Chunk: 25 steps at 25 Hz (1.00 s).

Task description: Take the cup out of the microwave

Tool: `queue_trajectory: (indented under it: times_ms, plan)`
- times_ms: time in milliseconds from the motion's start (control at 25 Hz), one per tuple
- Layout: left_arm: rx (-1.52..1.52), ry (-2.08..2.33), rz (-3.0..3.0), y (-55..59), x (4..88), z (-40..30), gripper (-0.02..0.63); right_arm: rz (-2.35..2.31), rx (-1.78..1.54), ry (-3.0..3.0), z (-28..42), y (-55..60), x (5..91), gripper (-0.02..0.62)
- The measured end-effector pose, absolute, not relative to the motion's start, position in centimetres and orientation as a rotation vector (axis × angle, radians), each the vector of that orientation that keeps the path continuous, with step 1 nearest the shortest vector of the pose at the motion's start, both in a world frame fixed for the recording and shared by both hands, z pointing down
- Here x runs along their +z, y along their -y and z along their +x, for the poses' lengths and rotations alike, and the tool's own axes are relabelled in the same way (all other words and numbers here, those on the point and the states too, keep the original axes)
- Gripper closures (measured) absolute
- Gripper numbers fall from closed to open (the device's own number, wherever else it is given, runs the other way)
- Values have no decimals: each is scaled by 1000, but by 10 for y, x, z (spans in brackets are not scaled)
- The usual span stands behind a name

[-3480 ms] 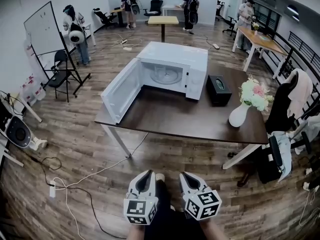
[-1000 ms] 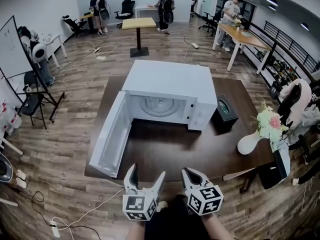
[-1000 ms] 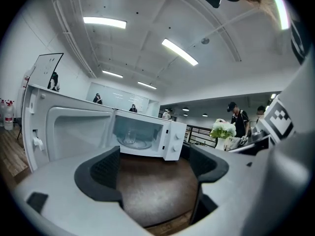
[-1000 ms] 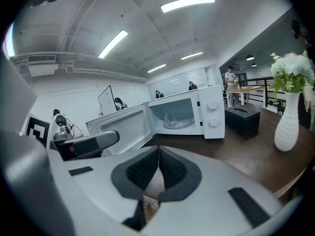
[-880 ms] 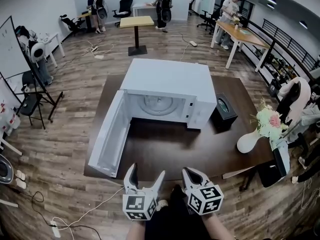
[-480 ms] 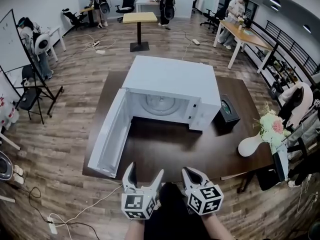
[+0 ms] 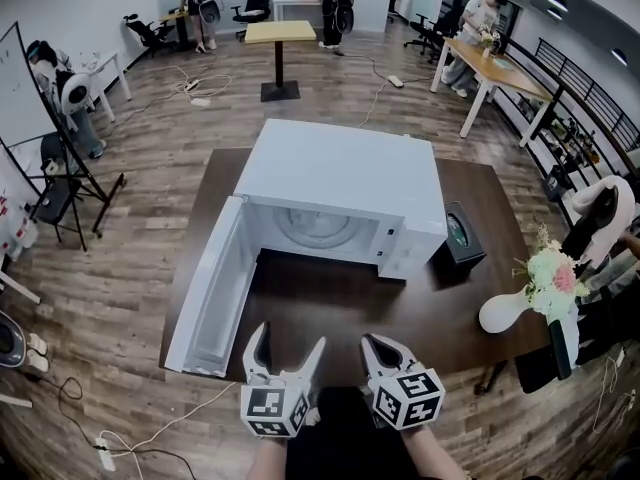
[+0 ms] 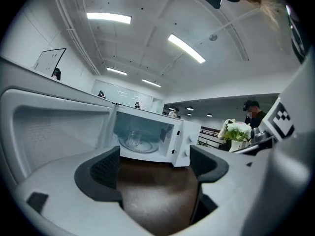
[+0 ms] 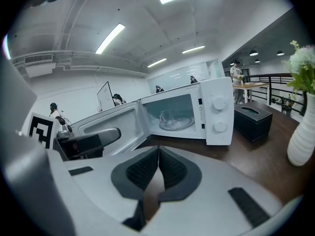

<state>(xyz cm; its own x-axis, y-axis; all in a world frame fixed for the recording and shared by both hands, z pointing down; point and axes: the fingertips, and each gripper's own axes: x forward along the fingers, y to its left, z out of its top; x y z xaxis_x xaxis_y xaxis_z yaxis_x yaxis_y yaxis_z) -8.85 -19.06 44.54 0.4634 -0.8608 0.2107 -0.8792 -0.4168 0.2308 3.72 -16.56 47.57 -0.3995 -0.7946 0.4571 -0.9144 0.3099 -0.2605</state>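
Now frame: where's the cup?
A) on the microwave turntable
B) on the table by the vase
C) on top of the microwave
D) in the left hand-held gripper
A: the left gripper view shows the clear cup standing on the turntable inside the open microwave.

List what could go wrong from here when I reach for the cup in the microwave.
1. The cup is clear glass and hard to read against the turntable. The open left tool may close off-centre and tip it.
2. The open door flanks the left tool's likely path and could get bumped.
3. The right tool is shut. The vase stands near the right edge of the table, and that arm might sweep it.
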Motion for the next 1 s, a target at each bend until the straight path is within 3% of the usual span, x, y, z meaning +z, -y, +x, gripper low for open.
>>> queue_trajectory:
  times_ms: [1000]
  plan:
    - [117,1522,2379,324,458,-63,189,1495,728,2360,61,289,481,600]
